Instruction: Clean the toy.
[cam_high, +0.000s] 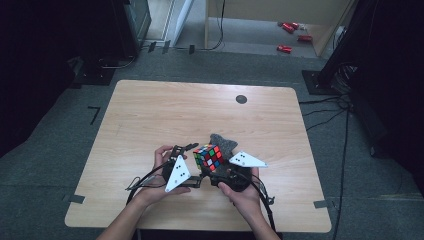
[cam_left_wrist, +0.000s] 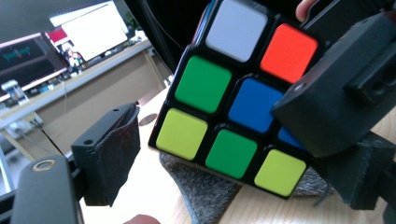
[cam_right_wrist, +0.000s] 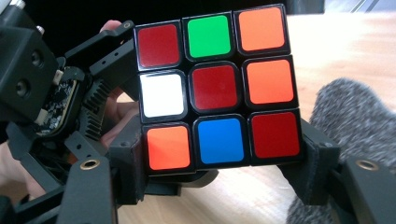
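Both claws meet at the cube (cam_high: 208, 156); right one (cam_right_wrist: 219, 179) seemingly clamping it.

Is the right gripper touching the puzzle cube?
Touching. The right gripper view shows the right gripper with both pads pressed against the puzzle cube's lower sides.

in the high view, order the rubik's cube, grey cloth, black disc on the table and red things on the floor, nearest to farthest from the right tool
1. rubik's cube, held between the right tool's jaws.
2. grey cloth, just beyond the cube.
3. black disc, near the table's far edge.
4. red things, on the floor beyond the table.
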